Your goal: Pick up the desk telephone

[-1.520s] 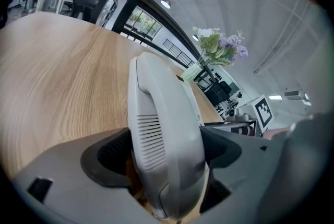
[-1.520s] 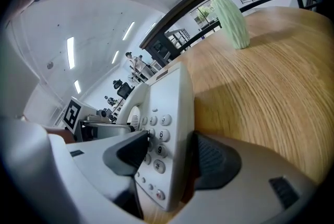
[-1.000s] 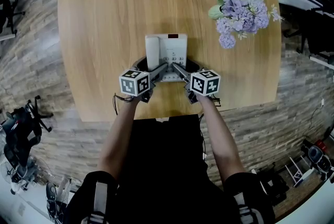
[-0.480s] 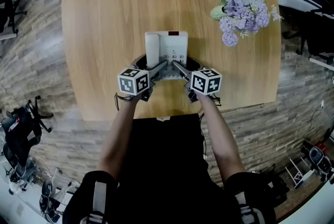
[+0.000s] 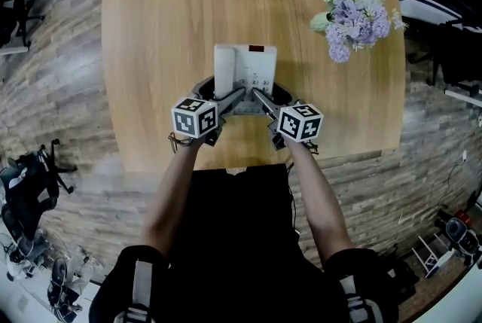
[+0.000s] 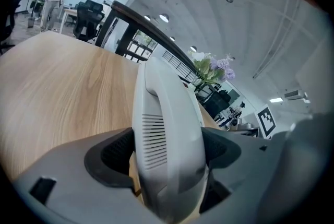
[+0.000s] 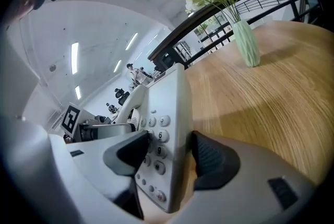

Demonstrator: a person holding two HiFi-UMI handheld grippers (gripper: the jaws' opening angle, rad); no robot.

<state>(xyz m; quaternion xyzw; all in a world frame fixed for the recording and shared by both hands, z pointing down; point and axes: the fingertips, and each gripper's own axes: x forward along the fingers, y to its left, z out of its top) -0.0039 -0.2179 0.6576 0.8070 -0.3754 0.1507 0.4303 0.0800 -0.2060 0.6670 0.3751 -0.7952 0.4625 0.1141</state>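
Observation:
A white desk telephone (image 5: 245, 71) sits near the middle of the wooden table (image 5: 158, 50), just beyond both grippers. My left gripper (image 5: 228, 98) is shut on the phone's left side, with the white handset (image 6: 166, 129) pinched between its dark pads (image 6: 112, 154). My right gripper (image 5: 263, 99) is shut on the right side, one pad (image 7: 129, 154) on the keypad (image 7: 156, 150) and the other on the phone's outer edge. From these views I cannot tell whether the phone's base still touches the table.
A green vase of purple and white flowers (image 5: 350, 5) stands at the table's far right corner, also in the right gripper view as flowers (image 7: 245, 35). Wood-plank floor surrounds the table. Black office chairs (image 5: 26, 193) stand at the left.
Both grippers stay shut on the phone in the same hold. The head view has shifted slightly, so the table sits a little further right in the picture.

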